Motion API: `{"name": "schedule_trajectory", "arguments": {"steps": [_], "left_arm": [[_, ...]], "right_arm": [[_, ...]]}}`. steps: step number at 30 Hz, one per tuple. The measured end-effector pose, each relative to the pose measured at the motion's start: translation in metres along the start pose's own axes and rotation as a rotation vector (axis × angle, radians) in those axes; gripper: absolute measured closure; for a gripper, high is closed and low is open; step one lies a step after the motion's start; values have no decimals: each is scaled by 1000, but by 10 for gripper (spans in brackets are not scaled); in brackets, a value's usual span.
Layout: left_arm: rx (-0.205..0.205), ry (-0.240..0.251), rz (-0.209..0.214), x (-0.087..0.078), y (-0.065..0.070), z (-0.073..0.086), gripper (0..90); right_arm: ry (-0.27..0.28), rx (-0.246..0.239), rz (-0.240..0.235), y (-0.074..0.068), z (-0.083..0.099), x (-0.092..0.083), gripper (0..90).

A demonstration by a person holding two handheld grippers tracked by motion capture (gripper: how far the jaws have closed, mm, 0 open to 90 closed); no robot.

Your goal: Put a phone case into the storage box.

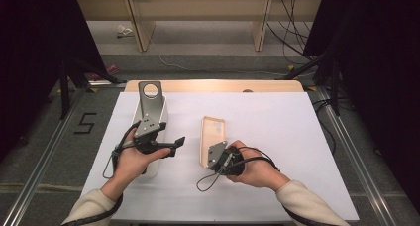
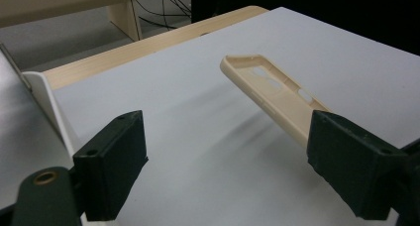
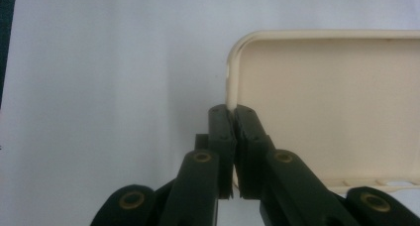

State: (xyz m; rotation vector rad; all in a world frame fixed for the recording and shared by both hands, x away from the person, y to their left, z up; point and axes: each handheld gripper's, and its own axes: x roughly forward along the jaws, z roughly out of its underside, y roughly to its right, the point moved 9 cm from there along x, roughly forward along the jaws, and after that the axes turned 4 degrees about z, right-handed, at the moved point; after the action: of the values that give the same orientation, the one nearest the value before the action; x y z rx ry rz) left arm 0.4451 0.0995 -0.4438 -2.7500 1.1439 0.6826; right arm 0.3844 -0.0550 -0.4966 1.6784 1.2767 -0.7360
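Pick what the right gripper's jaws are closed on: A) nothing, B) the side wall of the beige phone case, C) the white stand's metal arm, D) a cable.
B: in the right gripper view the right gripper pinches the rim of the beige phone case.

A single black numeral "5" (image 1: 85, 123) is showing on the grey floor (image 1: 44, 151) left of the table (hand-marked, by its look); nothing else is reading legibly.
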Motion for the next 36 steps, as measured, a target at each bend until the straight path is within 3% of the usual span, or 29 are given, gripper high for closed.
{"name": "schedule_trajectory", "arguments": {"steps": [15, 24, 30, 36], "left_arm": [[-6, -87, 45, 44, 10, -20, 174], [-28, -121, 48, 63, 8, -24, 253], [-84, -135, 51, 72, 4, -23, 337], [-98, -155, 54, 81, 2, -21, 412]], "right_arm": [[20, -4, 20, -2, -5, -5, 875], [33, -14, 32, -1, -8, -7, 876], [33, -19, 34, -2, -10, -7, 876], [30, -21, 36, -2, -10, -8, 876]]}}
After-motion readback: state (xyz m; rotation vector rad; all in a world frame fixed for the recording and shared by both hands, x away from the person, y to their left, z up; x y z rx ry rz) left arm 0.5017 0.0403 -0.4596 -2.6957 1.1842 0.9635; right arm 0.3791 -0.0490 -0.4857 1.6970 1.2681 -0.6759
